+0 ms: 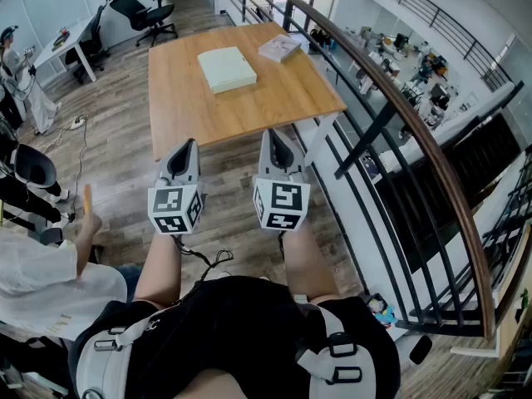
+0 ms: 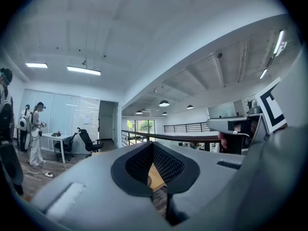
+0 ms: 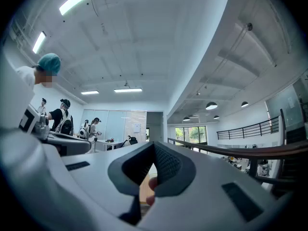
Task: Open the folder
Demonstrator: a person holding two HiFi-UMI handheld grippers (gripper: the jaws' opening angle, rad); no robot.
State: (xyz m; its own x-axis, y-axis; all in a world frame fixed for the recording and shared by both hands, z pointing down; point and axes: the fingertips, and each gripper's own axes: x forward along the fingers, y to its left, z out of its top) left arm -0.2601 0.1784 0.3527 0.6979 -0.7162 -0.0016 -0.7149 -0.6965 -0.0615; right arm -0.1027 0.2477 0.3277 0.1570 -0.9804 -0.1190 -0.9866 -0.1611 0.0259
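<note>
A pale green folder lies shut and flat on the wooden table, toward its far side. My left gripper and right gripper are held side by side short of the table's near edge, well apart from the folder. Both point level toward the table. Each one is shut with nothing between its jaws. In the left gripper view the left gripper has its jaws together, with a strip of table showing past them. The right gripper looks the same in its own view.
A small book or packet lies at the table's far right corner. A railing with a wooden handrail runs along the right. Office chairs and a white desk stand at the back left. People stand at the left.
</note>
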